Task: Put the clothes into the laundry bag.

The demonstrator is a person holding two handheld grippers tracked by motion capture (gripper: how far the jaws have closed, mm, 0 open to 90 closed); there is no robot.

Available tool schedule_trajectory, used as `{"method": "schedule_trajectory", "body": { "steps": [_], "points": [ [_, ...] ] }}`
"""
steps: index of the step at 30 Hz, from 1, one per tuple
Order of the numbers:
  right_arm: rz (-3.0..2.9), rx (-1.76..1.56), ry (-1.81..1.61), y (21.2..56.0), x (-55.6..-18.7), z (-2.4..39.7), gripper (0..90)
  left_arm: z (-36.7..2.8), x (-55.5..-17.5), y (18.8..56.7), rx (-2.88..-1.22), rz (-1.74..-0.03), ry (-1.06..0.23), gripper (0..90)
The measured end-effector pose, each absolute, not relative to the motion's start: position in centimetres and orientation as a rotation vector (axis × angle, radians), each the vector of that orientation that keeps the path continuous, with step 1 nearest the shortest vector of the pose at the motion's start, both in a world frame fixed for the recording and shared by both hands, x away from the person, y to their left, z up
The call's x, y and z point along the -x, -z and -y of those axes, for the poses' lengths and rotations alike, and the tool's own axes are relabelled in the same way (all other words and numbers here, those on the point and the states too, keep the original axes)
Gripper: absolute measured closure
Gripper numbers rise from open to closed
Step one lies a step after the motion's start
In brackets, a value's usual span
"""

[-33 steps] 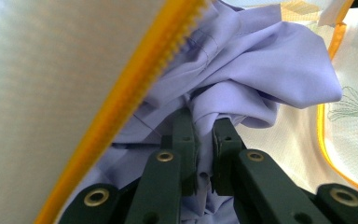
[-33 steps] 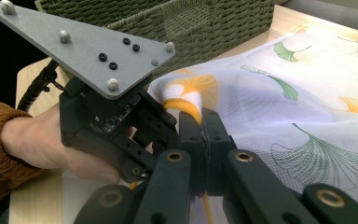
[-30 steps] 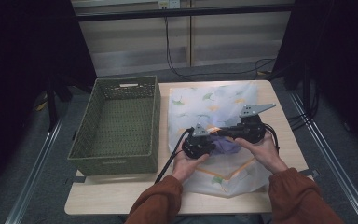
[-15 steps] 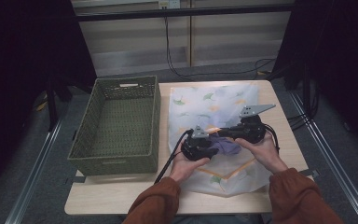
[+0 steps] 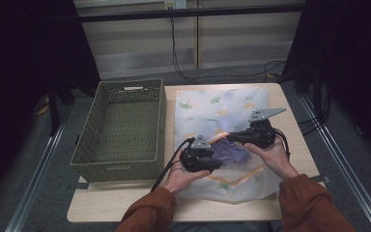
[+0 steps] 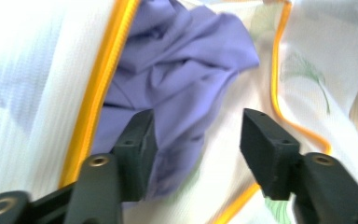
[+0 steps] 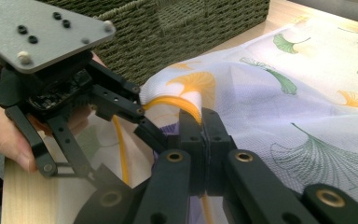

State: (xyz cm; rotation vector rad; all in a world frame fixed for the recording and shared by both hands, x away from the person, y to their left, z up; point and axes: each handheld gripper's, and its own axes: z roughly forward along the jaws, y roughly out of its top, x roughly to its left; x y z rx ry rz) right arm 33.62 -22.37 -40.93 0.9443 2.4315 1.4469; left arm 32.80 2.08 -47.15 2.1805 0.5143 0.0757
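A white mesh bag (image 5: 212, 104) printed with ginkgo leaves lies flat on the table. Its opening is edged with an orange zipper band (image 6: 101, 79). A crumpled purple garment (image 6: 182, 70) lies in that opening. My right gripper (image 7: 202, 122) is shut on the orange edge and lifts it into a small peak. In the high view it sits at mid-bag (image 5: 231, 137), pointing left. My left gripper (image 6: 196, 135) is open, with a fold of the purple garment between its jaws, untouched by the right-hand one. In the high view it points right at the garment (image 5: 235, 154).
A green woven basket (image 5: 125, 92) stands empty on the left half of the table, close beside the bag. The pale wooden tabletop (image 5: 292, 121) shows to the right of the bag. Cables trail from both grippers toward the person's sleeves.
The left gripper has slid slightly toward the near edge along the purple garment. The right gripper holds the bag's edge in the same place.
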Motion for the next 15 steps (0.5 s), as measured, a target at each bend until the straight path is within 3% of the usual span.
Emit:
{"method": "schedule_trajectory", "body": {
  "steps": [9, 12, 15],
  "points": [
    [-2.453, -0.934, -1.434, 41.2, -33.6, 22.0, 90.0, -1.4, -32.9, 48.7, -2.245, -0.496, -0.108, 48.1],
    [-2.460, -0.929, -1.433, 41.1, -33.4, 21.9, 89.9, -1.0, -32.9, 49.2, -2.254, -0.505, -0.110, 42.4],
    [-2.470, -0.920, -1.424, 41.1, -33.3, 21.7, 90.0, -0.6, -32.9, 49.6, -2.272, -0.496, -0.139, 42.9]
  ]
}}
